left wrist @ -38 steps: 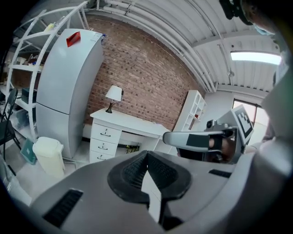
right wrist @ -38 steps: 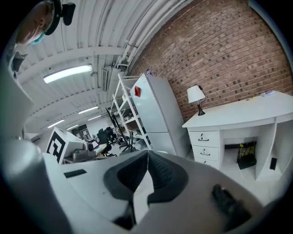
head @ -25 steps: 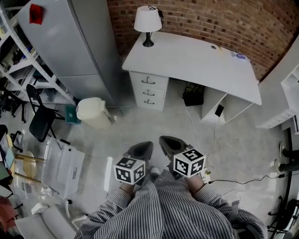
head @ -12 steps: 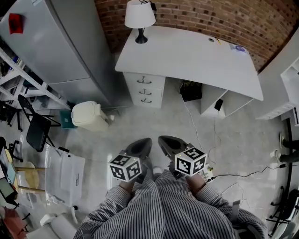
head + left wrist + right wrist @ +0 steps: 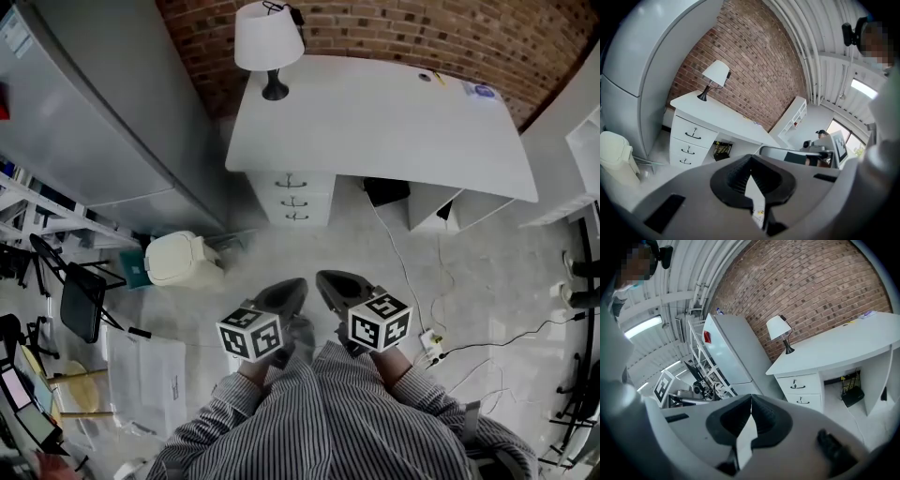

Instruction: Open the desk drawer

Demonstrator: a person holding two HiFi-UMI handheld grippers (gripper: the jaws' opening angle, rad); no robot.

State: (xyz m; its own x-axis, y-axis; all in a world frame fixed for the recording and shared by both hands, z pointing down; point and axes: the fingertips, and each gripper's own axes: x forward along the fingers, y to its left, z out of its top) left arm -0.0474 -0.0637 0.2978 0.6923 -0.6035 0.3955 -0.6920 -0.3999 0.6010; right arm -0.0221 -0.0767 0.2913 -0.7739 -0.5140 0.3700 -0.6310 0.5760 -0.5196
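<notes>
Desk drawers, all three shut, sit at twelve o'clock under the white desk, well apart from the left gripper and right gripper, both clenched empty, so approach, grasp and pull all remain.

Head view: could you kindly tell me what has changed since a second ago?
The person has stepped closer to the white three-drawer desk. The left hand-held gripper and right hand-held gripper remain shut and empty, short of it; its drawers stay closed.
</notes>
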